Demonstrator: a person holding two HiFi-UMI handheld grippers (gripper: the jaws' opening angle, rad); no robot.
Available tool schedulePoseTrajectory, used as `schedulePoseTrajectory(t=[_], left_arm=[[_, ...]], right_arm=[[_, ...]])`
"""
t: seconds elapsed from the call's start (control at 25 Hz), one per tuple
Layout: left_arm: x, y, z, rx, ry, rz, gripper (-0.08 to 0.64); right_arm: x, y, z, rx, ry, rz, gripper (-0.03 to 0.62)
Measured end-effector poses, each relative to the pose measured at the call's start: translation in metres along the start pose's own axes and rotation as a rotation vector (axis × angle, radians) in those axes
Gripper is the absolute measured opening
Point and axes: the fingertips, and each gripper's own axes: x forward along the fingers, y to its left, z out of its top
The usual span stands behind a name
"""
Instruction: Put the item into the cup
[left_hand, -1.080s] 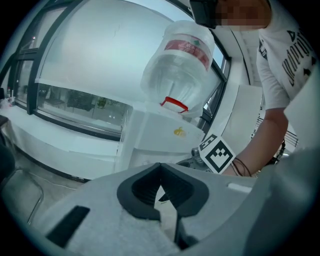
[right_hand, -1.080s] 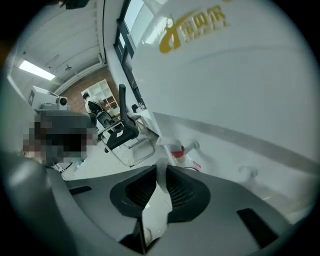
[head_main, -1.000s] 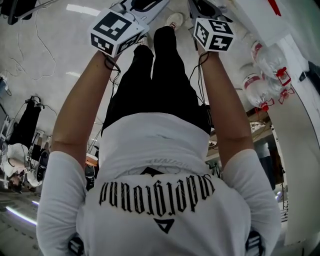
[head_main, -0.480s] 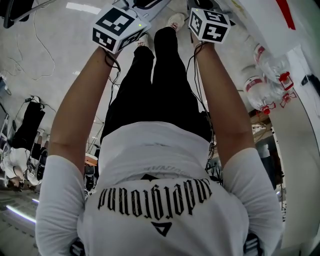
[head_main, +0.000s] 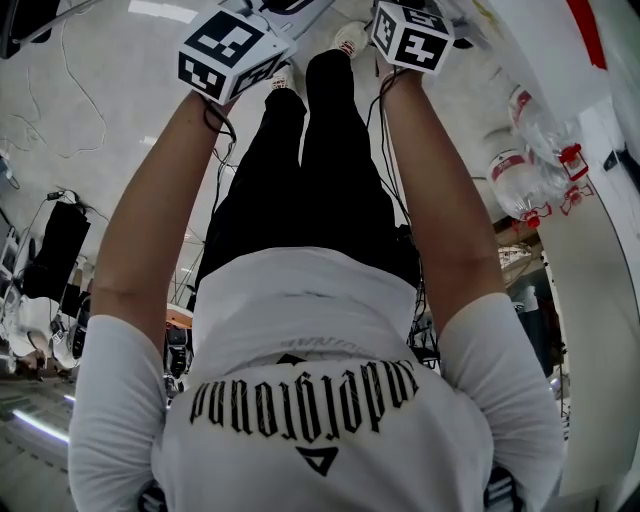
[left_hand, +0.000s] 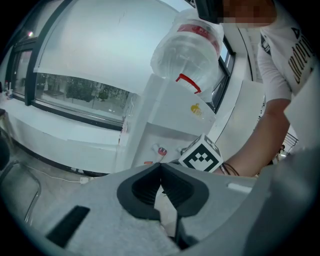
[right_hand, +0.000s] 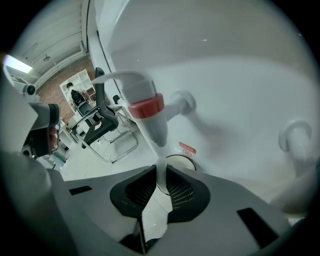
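Left gripper (left_hand: 160, 172) and right gripper (right_hand: 158, 176) are facing a white plastic water dispenser (left_hand: 170, 115).
Fingers (left_hand: 145, 189) are pressing together, empty; likely next: finding item, cup.

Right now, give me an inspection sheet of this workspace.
Surface: floor only; no table seen.
Job's things: nothing seen; no cup, no item.
Clutter: bottles at the right.
Grippers: left gripper shut, empty; right gripper under a tap, pale strip in its narrow gap, grip unclear.
Cables: cable hanging from the left wrist.
Surroundings: dispenser, chair.
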Motion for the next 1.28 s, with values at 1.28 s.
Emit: schedulePoseTrajectory(t=[1.28], left_arm=[[-0.016, -0.023, 0.007, 0.006, -0.025, -0.002, 0.012]], right_arm=[[-0.027, 0.000, 0.011, 0.015, -0.052, -0.040, 0.035]])
